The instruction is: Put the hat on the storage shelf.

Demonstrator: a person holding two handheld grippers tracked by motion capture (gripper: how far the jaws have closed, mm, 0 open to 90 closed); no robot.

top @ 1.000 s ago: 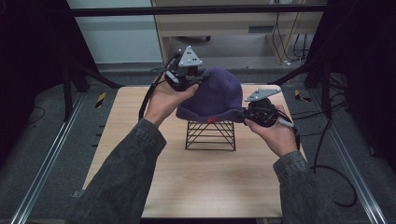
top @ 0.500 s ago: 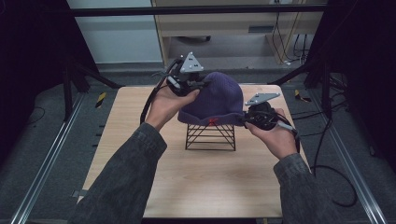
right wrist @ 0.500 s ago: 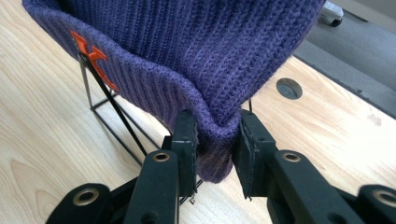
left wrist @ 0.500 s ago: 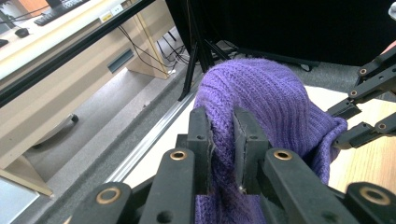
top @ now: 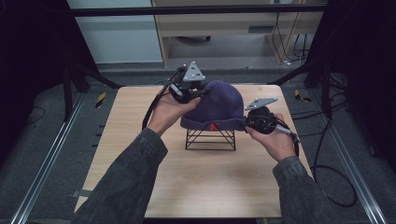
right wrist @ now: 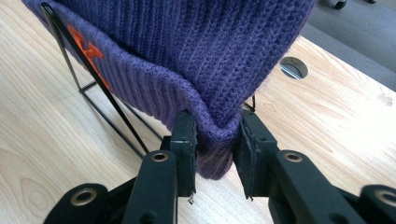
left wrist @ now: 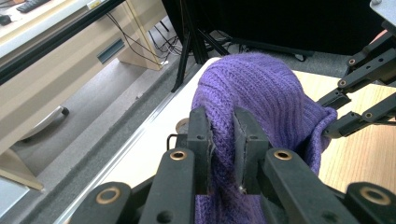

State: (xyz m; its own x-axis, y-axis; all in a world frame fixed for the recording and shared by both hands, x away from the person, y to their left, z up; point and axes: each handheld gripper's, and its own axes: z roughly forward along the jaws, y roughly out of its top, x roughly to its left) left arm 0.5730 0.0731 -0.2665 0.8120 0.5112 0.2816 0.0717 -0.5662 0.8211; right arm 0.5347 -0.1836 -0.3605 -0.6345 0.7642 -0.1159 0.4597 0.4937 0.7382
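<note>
Fingers of left gripper and right gripper each pinch one purple hat, draped over one wire stand on desk.

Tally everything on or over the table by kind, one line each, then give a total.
Purple knit hat: 1
Black wire stand under the hat: 1
Handheld tools: 2, the left tool and the right tool, each clamped on the hat's edge
Total: 4
</note>
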